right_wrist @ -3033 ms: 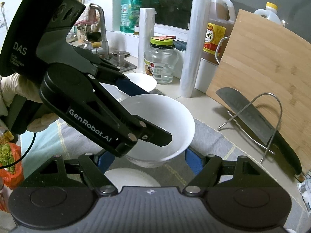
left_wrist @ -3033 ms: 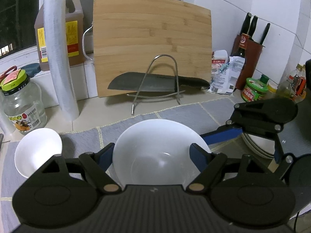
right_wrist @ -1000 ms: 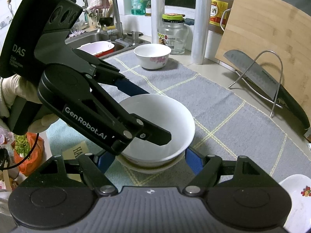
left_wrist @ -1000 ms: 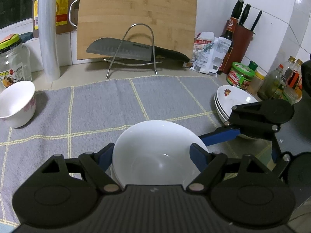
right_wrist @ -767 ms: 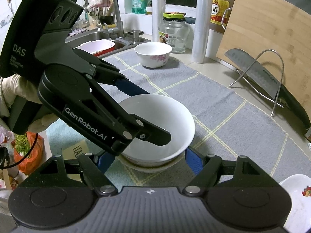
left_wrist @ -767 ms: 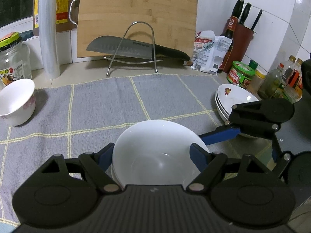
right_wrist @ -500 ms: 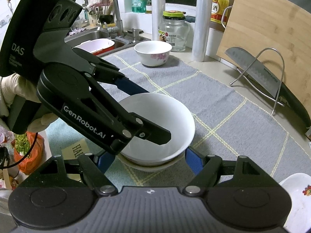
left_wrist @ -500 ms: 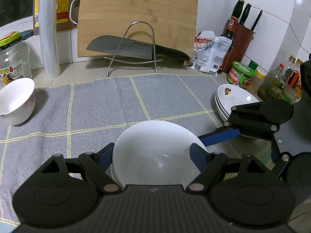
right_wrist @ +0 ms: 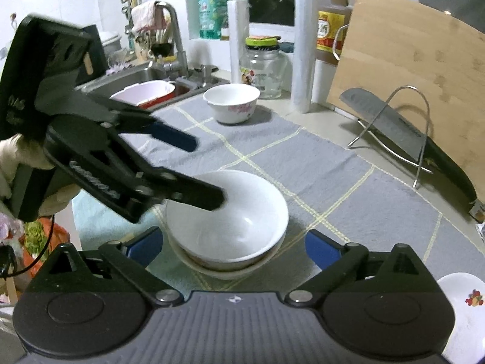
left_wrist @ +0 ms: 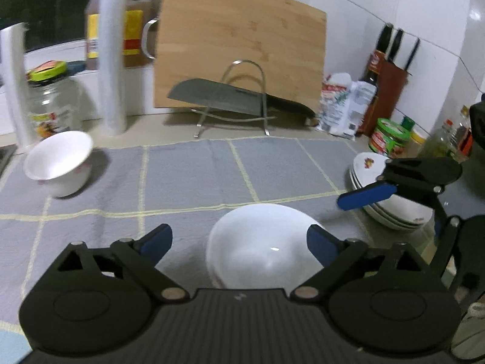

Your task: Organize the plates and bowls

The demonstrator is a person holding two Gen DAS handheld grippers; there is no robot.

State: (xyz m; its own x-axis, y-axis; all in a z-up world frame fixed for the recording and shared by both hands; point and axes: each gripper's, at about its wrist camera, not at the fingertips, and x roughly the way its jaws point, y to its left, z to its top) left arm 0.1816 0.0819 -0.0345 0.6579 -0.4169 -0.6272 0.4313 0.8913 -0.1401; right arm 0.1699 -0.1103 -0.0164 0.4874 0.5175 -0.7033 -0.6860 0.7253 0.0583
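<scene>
A plain white bowl (right_wrist: pixel 236 212) sits nested in another bowl (right_wrist: pixel 230 268) on the grey checked mat (right_wrist: pixel 303 163); it also shows in the left wrist view (left_wrist: pixel 260 242). My left gripper (left_wrist: pixel 239 239) is open, its fingers apart from the bowl's rim, and it shows in the right wrist view (right_wrist: pixel 200 166) above the bowl. My right gripper (right_wrist: pixel 232 247) is open with the stack between its fingers, touching nothing. A small flowered bowl (left_wrist: pixel 59 162) stands at the mat's far left. A stack of white plates (left_wrist: pixel 391 209) lies at the right.
A cutting board (left_wrist: pixel 239 48) leans on the back wall behind a cleaver (left_wrist: pixel 224 98) on a wire rack. A glass jar (left_wrist: pixel 50 103), paper rolls (left_wrist: pixel 112 54), an oil jug, a knife block (left_wrist: pixel 388 88) and condiment jars line the back. A sink (right_wrist: pixel 142 85) lies far left.
Both grippers have opened and let go of the white bowl, which now rests in the bowl below. The left gripper has pulled back and shifted left, and the right has also drawn back.
</scene>
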